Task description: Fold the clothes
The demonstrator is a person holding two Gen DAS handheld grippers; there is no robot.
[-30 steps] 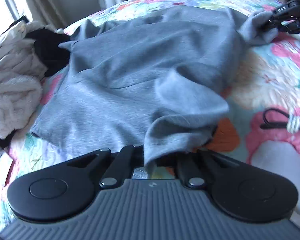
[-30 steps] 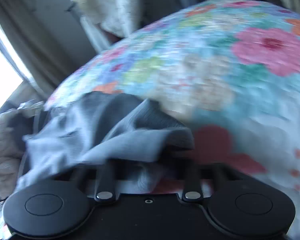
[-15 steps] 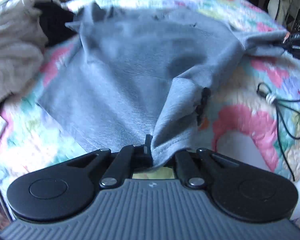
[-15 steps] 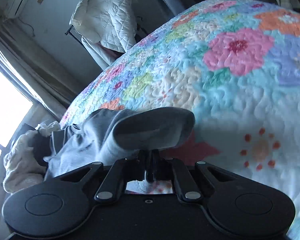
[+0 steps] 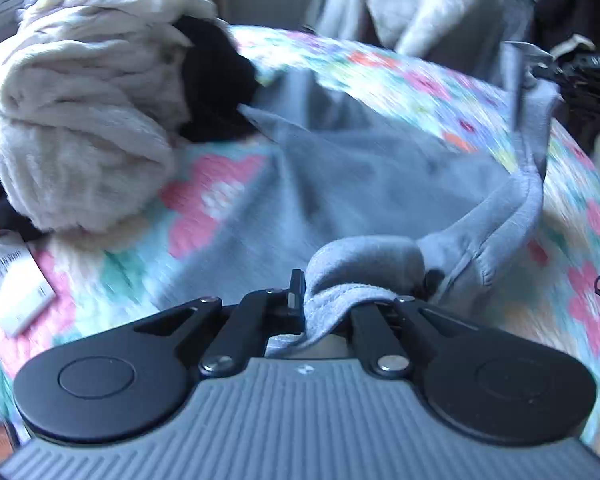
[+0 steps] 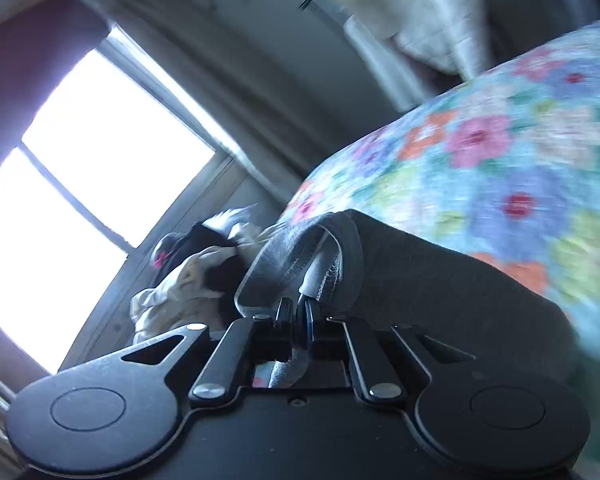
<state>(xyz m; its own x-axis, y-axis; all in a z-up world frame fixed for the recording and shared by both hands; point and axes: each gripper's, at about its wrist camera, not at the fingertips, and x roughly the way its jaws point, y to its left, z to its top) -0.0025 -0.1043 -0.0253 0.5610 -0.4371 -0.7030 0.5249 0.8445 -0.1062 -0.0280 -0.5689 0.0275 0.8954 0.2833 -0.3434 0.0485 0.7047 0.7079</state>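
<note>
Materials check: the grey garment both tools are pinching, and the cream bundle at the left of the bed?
Grey garment: looks like matte knit jersey or light fleece; soft drape, stitched hem visible at the right tool and a fuzzy edge at the left tool. Cream bundle: seemingly plush fleece or terry, going by its thick, ribbed, fuzzy pile. Fibre content can't be told.

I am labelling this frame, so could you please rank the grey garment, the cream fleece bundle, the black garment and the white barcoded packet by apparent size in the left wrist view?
1. grey garment
2. cream fleece bundle, though nearness to the camera may flatter it
3. black garment, partly hidden
4. white barcoded packet, cut by the frame edge
</note>
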